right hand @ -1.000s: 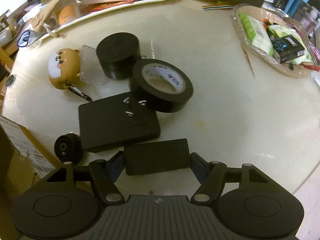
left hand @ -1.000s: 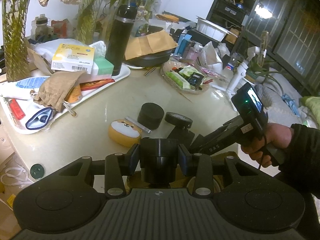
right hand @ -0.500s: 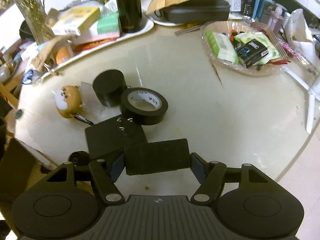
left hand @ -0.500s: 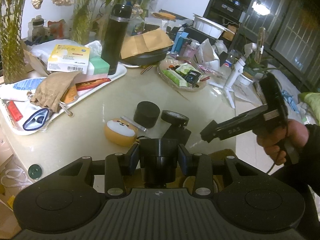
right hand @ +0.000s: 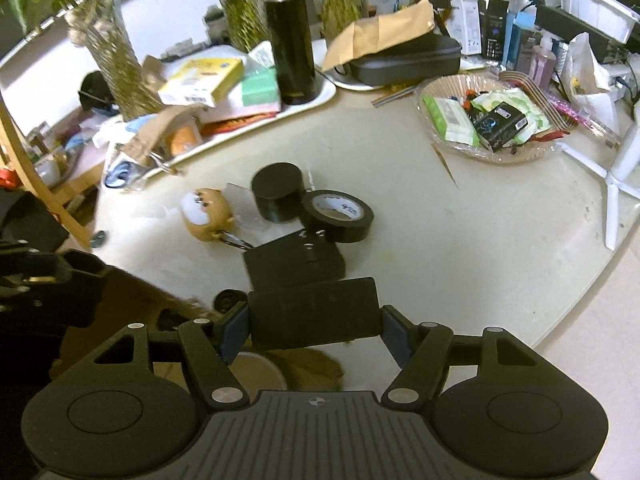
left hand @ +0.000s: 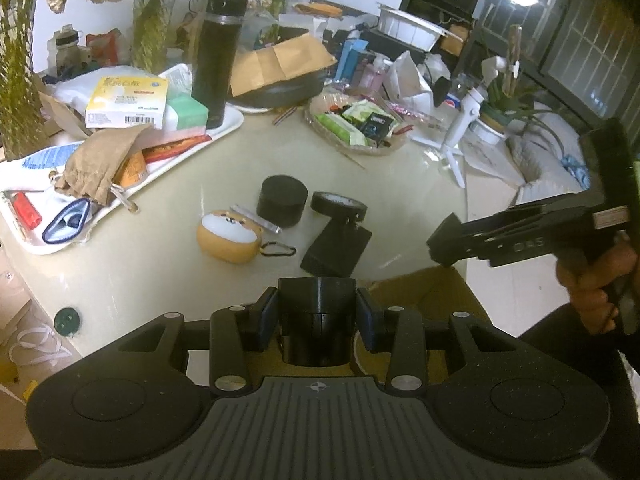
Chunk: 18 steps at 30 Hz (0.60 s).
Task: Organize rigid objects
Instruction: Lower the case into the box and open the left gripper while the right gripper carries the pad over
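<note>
My left gripper (left hand: 317, 316) is shut on a black cylindrical piece (left hand: 317, 300), held over a cardboard box (left hand: 424, 292) at the table's near edge. My right gripper (right hand: 314, 322) is shut on a flat black rectangular block (right hand: 314, 312), lifted above the table edge. On the cream table (right hand: 460, 248) lie a black round container (right hand: 276, 192), a black tape roll (right hand: 338, 216), a flat black pad (right hand: 294, 262) and a dog-shaped case (right hand: 204, 214) with a carabiner. A small black wheel (right hand: 228, 300) sits near the edge. In the left wrist view the right gripper (left hand: 444, 240) hangs at the right, held by a hand (left hand: 592, 280).
A white tray (left hand: 224, 128) holds boxes, a brown pouch (left hand: 100, 164) and a tall black flask (left hand: 216, 56). A clear bowl of packets (right hand: 488, 120) sits at the far right, a white tripod (right hand: 616, 184) beyond it. Vases with stems stand at the back left.
My right gripper has risen and drawn back from the table with the black block, so the table objects look smaller. The left gripper has barely moved.
</note>
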{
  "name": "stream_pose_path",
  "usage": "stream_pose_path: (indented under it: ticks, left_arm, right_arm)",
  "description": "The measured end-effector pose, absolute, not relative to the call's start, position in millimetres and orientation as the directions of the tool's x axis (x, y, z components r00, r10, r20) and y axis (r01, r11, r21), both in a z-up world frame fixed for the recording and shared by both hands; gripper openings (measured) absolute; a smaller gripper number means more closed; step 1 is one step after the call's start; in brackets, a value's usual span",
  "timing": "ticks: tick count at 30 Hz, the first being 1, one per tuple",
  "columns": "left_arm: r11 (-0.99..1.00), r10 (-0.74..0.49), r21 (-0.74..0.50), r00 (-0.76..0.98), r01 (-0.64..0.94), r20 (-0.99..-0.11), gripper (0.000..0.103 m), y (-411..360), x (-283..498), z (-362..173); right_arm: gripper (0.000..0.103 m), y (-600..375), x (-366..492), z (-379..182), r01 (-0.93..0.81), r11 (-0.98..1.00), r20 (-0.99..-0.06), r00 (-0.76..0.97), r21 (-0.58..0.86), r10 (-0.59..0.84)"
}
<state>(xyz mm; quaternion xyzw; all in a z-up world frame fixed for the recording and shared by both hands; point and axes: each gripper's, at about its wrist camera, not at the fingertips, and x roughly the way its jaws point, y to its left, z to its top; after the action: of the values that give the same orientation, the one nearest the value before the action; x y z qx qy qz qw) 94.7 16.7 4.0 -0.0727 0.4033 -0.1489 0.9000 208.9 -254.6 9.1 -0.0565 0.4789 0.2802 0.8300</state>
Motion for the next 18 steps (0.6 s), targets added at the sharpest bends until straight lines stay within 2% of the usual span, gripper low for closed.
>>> stream_pose_path:
  ticks: [12,16,17,18]
  left_arm:
    - [0.955,-0.296,-0.264,0.531,0.138,-0.794,0.04,17.2,100.3,-9.1]
    - [0.951,-0.305,-0.286,0.521,0.118,-0.798,0.041,19.5,101.1,-9.4]
    - [0.95,-0.307,-0.292,0.521,0.113,-0.796,0.044,20.3,100.4,-7.9]
    - [0.95,-0.304,-0.292,0.527,0.108,-0.794,0.055,21.8,98.7,-5.4]
  right_arm:
    - [0.072,-262.9,165.1,18.7,-0.501,0.828,-0.797,0.379,0.25,0.47]
    - [0.072,-261.1,153.5,19.4,-0.514,0.819,-0.792,0.374,0.256,0.482]
    - [0.072,-261.2,150.6,20.3,-0.515,0.819,-0.792,0.376,0.254,0.482]
    - [0.072,-262.0,148.4,20.7,-0.515,0.819,-0.79,0.377,0.254,0.483]
